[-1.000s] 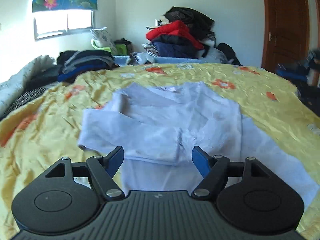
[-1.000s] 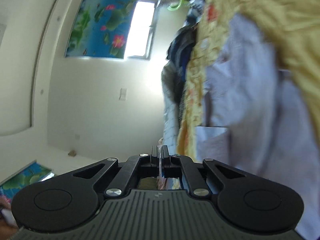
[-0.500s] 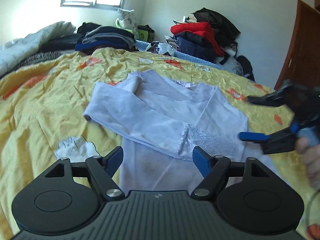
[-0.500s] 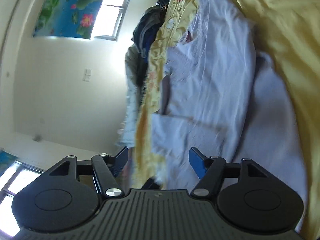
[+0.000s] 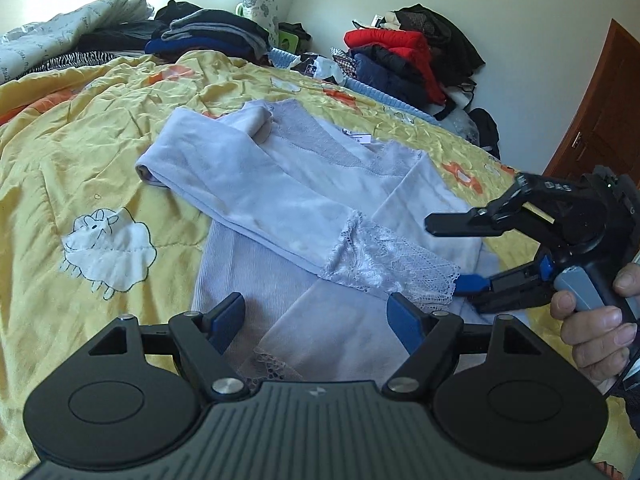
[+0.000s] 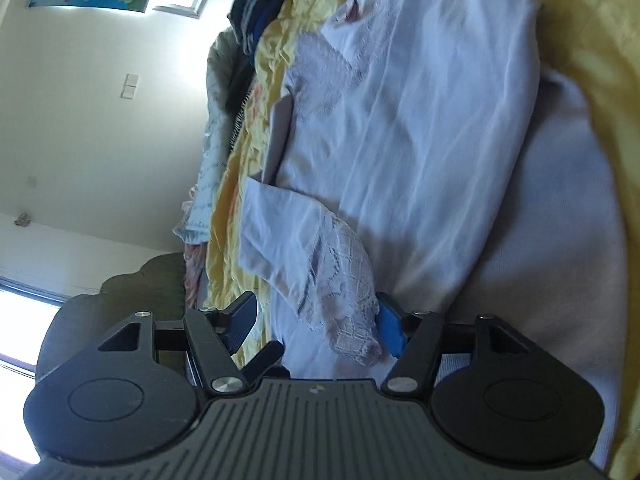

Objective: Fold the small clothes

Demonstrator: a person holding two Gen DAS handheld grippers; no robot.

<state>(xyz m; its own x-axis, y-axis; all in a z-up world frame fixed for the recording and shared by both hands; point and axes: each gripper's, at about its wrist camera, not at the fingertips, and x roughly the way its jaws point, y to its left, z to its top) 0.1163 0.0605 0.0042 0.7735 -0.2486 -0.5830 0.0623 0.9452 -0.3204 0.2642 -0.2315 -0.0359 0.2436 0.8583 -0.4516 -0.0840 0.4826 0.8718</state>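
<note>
A pale lavender long-sleeved top (image 5: 304, 200) lies flat on the yellow bedspread (image 5: 80, 160). One sleeve is folded across its chest and ends in a white lace cuff (image 5: 392, 264). My left gripper (image 5: 318, 318) is open and empty, hovering over the top's lower part. My right gripper (image 5: 444, 254) is open at the lace cuff, one blue finger under its edge. In the right wrist view the gripper (image 6: 316, 326) is rolled sideways and the lace cuff (image 6: 344, 296) lies between its open fingers.
Piles of dark folded clothes (image 5: 208, 36) and red and black jackets (image 5: 404, 56) sit at the far side of the bed. A grey quilt (image 5: 60, 36) lies far left. A brown door (image 5: 600, 120) stands at the right.
My right gripper has opened and swung in from the right, down to the lace cuff. My left gripper has stayed open and moved lower and closer over the top.
</note>
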